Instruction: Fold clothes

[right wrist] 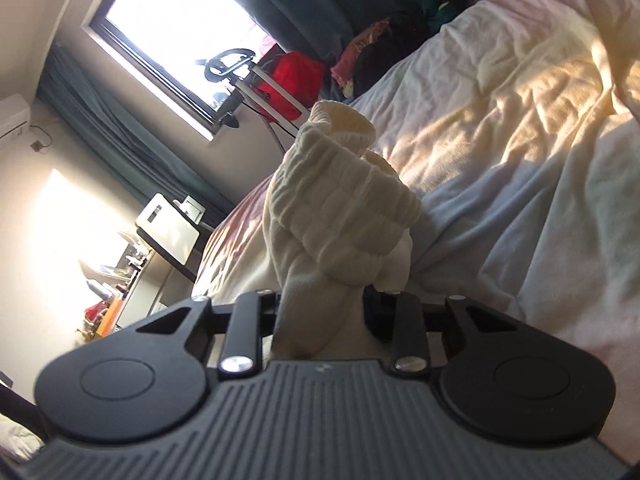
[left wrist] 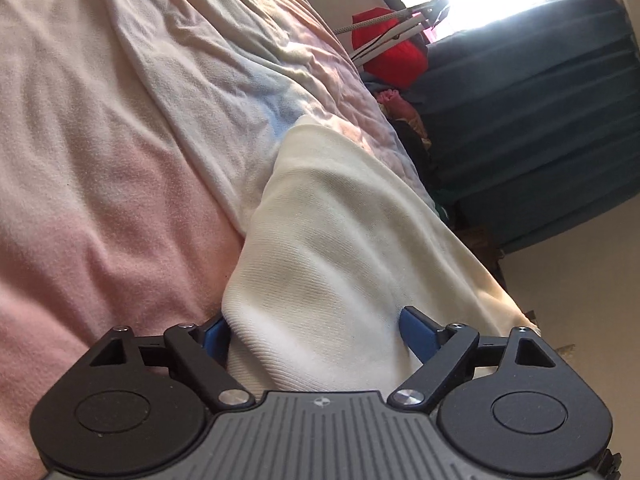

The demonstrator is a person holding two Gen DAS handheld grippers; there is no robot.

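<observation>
A cream-white knit garment (left wrist: 340, 240) lies on the pastel bedspread (left wrist: 100, 160) and runs between the blue fingers (left wrist: 416, 332) of my left gripper (left wrist: 312, 332), whose jaws stand wide apart with the cloth draped between them. In the right wrist view my right gripper (right wrist: 320, 308) is shut on the same kind of cream knit cloth; its ribbed cuffs (right wrist: 340, 184) stick up bunched in front of the camera. The fingertips are hidden by the cloth.
The pastel bedspread (right wrist: 500, 120) fills most of both views. Beyond the bed are teal curtains (left wrist: 540, 112), a bright window (right wrist: 172, 28), a red bag (left wrist: 388, 48), a pile of clothes (right wrist: 368, 56) and a cluttered desk (right wrist: 120, 280).
</observation>
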